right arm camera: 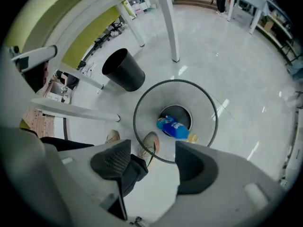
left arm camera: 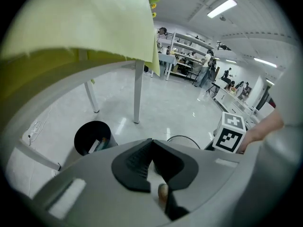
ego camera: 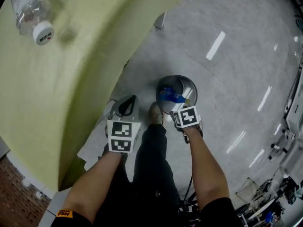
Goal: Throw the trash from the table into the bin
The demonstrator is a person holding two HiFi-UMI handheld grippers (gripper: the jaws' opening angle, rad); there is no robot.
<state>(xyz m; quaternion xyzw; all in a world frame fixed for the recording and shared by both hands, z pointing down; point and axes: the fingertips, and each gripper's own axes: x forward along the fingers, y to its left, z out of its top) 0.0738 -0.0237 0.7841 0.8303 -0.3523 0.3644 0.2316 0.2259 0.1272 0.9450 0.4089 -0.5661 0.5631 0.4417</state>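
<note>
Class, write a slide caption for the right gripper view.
Open right gripper above round metal bin holding blue plastic bottle.

A clear plastic bottle (ego camera: 32,14), well ahead of the left gripper (ego camera: 130,101), is cut off by the picture's top edge. In the left gripper view, the metal bin (left arm camera: 182,138) shows only an arc of rim above that gripper's body. Ahead and to its left, what lies inside the black bin (left arm camera: 92,135) is too small to tell.

Head view and right gripper view downward onto bin (right arm camera: 149,108), left gripper view across floor (left arm camera: 180,98)
</note>
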